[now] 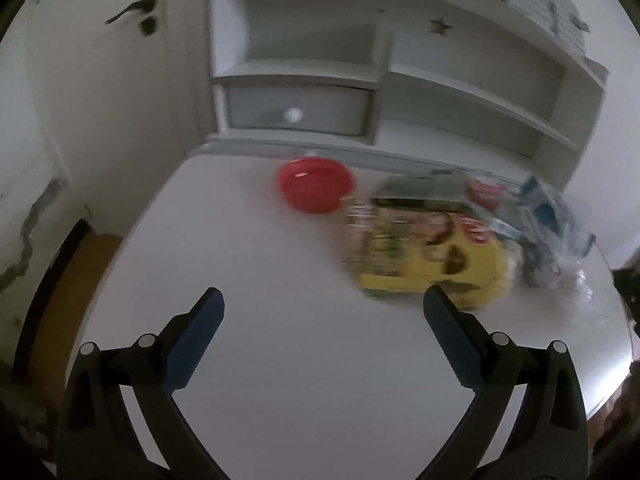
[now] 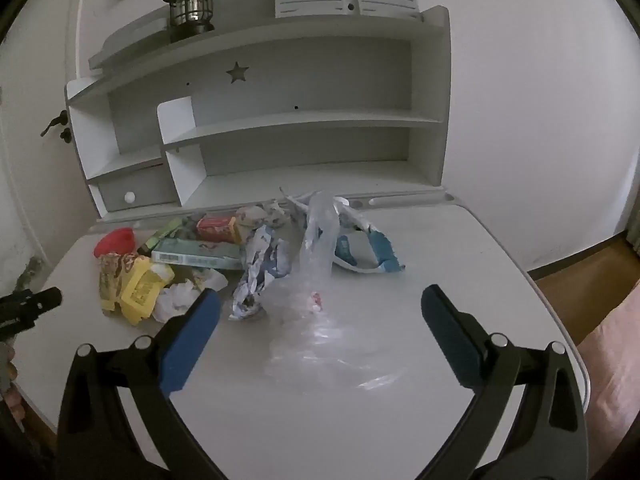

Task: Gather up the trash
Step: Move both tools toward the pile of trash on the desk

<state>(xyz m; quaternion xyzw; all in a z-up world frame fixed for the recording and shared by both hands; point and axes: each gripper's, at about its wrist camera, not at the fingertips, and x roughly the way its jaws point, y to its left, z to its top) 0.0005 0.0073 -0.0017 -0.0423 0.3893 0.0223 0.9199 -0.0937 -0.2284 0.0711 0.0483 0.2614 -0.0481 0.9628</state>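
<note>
A heap of trash lies on the white desk (image 2: pixel 460 248): a yellow snack wrapper (image 2: pixel 136 284), a red lid (image 2: pixel 116 240), a teal box (image 2: pixel 200 255), a small red box (image 2: pixel 216 227), crumpled paper (image 2: pixel 260 276), a blue-white packet (image 2: pixel 368 252) and a clear plastic bag (image 2: pixel 320 300). My right gripper (image 2: pixel 320 304) is open, just in front of the bag. My left gripper (image 1: pixel 322 304) is open and empty above the desk, short of the yellow wrapper (image 1: pixel 428 256) and red lid (image 1: pixel 316 186). The left gripper's tip also shows in the right wrist view (image 2: pixel 36 302).
A white shelf unit (image 2: pixel 304 120) with a star cut-out stands at the desk's back, with a small drawer (image 1: pixel 296 110) and a lantern (image 2: pixel 191 4) on top. A door (image 1: pixel 92 80) is at the left. Wood floor (image 2: pixel 592 276) lies beyond the desk's right edge.
</note>
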